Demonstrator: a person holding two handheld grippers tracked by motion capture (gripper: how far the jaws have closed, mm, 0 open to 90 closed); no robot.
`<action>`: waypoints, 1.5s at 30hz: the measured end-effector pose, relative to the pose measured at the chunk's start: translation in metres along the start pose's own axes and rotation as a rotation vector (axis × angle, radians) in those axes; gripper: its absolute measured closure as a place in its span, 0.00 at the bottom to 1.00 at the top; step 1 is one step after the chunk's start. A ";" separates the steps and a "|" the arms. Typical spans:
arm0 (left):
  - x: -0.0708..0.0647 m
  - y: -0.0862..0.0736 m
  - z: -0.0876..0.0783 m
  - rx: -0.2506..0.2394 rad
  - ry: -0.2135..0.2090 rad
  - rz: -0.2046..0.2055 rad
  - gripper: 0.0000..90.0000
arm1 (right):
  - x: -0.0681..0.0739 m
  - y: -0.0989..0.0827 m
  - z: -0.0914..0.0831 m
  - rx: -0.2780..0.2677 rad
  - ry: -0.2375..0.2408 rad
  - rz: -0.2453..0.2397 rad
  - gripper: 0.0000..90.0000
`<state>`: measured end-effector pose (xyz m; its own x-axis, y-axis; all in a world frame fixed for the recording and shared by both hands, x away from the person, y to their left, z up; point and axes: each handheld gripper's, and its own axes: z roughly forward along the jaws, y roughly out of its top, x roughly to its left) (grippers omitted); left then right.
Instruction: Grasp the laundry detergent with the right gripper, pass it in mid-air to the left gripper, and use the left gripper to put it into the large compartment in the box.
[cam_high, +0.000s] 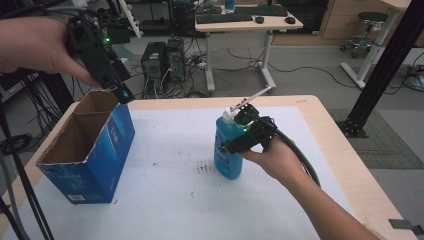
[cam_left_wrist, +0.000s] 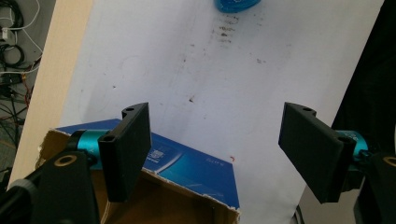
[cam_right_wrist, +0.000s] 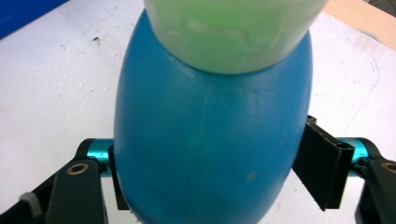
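blue bottle (cam_right_wrist: 210, 140) between right gripper (cam_right_wrist: 215, 172) jaws

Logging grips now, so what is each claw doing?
Left claw: open, empty, above the torn blue cardboard box.
Right claw: closed on the upright blue plastic bottle.

Beyond my table (cam_high: 320, 107) with its stained white mat (cam_high: 175, 195) I see a desk (cam_high: 280, 24) carrying two keyboards (cam_high: 223, 18), computer towers (cam_high: 162, 60) amid tangled cables on the floor, and a stool (cam_high: 370, 20) at the right.
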<state>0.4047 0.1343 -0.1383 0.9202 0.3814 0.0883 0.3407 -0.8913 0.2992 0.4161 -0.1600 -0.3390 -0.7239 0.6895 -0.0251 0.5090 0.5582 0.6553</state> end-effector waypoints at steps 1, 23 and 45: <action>0.000 0.000 0.000 0.000 0.000 0.000 0.28 | 0.001 0.000 0.000 0.000 0.002 0.004 0.32; 0.000 -0.002 -0.001 -0.003 0.000 -0.006 0.28 | -0.004 0.000 -0.003 -0.030 0.040 -0.009 0.49; -0.010 0.016 -0.011 -0.051 -0.034 0.078 0.28 | -0.015 0.052 -0.064 -0.126 0.392 -0.279 0.50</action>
<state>0.3989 0.1189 -0.1242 0.9498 0.3022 0.0806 0.2587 -0.9038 0.3409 0.4234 -0.1710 -0.2559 -0.9576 0.2824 0.0575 0.2280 0.6201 0.7507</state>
